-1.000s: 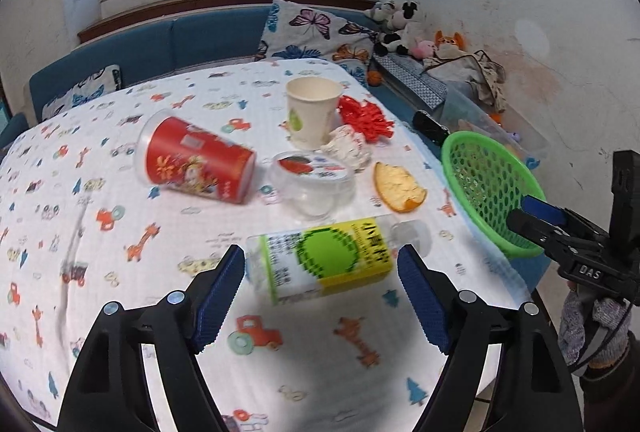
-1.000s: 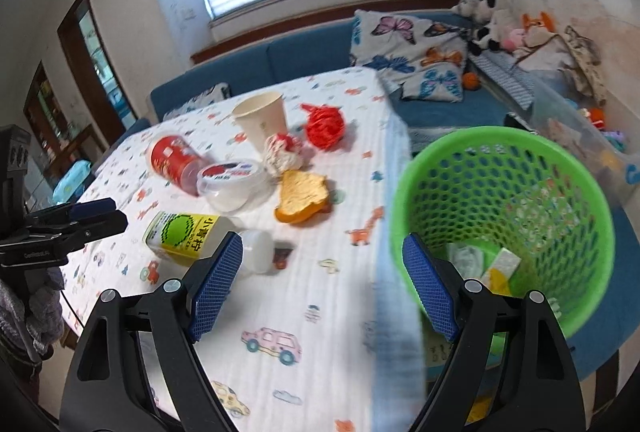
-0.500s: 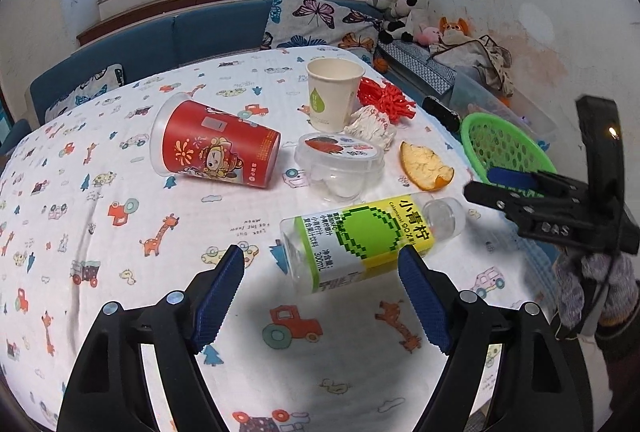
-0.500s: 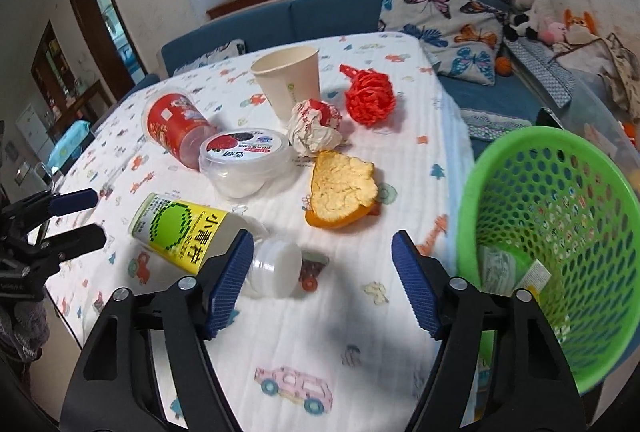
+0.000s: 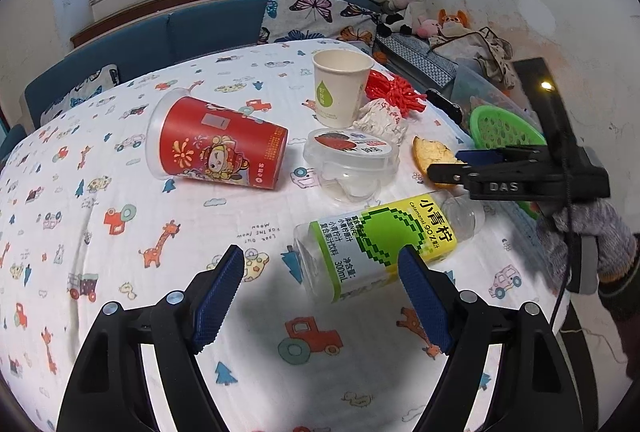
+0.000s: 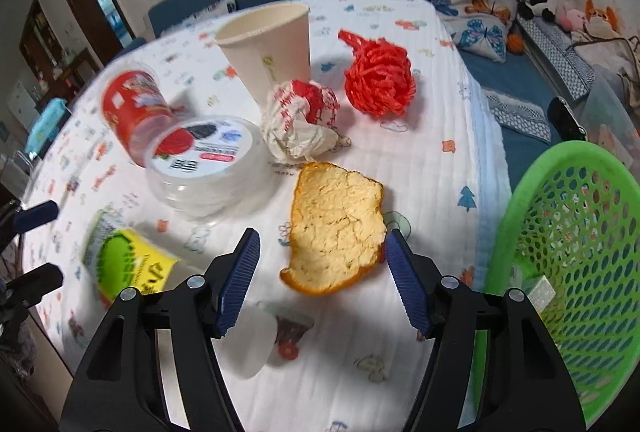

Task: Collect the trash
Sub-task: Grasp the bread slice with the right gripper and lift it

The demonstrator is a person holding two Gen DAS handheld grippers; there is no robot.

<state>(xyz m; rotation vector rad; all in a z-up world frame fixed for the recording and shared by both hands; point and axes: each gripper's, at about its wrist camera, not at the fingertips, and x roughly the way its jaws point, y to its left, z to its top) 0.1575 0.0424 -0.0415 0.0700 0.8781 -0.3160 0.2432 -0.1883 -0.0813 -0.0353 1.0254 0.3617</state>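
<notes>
An orange peel (image 6: 336, 228) lies on the cartoon-print tablecloth (image 6: 436, 136), between the open pads of my right gripper (image 6: 322, 264), not gripped. That gripper also shows in the left wrist view (image 5: 460, 164), over the peel (image 5: 434, 156). A green mesh basket (image 6: 572, 252) with some trash stands at the right table edge. My left gripper (image 5: 322, 288) is open and empty, just short of a lying plastic bottle (image 5: 380, 240) with a yellow-green label. The bottle also shows in the right wrist view (image 6: 128, 264).
A red cup (image 5: 216, 148) lies on its side. A paper cup (image 5: 340, 88) stands upright. A clear lidded tub (image 5: 352, 160), a crumpled wrapper (image 6: 300, 120) and a red net ball (image 6: 380, 76) lie nearby. A blue sofa (image 5: 180, 32) runs behind the table.
My right gripper has moved forward from the basket and now straddles the orange peel. My left gripper has shifted left, so the bottle now lies toward its right pad.
</notes>
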